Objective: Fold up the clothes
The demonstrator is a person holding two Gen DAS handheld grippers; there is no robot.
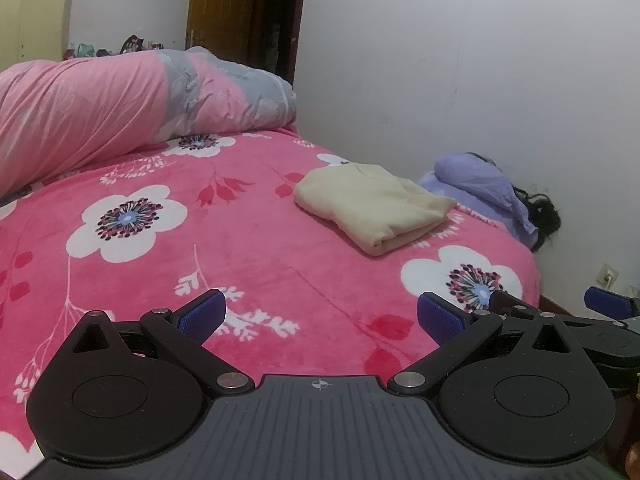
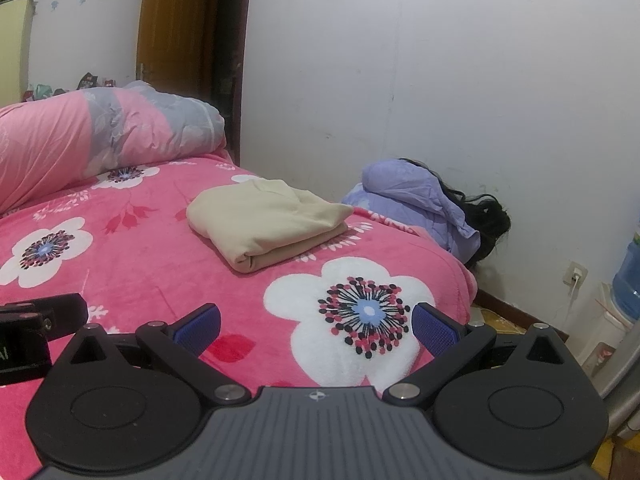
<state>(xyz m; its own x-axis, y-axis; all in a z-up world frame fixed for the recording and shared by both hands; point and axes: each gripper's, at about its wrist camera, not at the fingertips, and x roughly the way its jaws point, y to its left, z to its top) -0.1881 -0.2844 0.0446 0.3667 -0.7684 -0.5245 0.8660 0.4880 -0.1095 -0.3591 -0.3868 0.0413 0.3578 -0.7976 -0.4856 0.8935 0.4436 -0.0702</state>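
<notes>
A cream garment (image 1: 372, 206) (image 2: 268, 222) lies folded into a thick rectangle on the pink floral blanket (image 1: 240, 248) (image 2: 140, 264), toward the bed's far right side. My left gripper (image 1: 320, 316) hovers open above the near part of the bed, well short of the garment, with nothing between its blue pads. My right gripper (image 2: 316, 322) is open too, low over a white flower print, and holds nothing. Part of the right gripper (image 1: 608, 304) shows at the right edge of the left wrist view.
A rolled pink and grey quilt (image 1: 120, 108) (image 2: 100, 132) fills the far left of the bed. A lilac cloth heap (image 1: 480, 188) (image 2: 416, 204) with something black lies in the corner by the white wall. A water dispenser (image 2: 628, 280) stands at right.
</notes>
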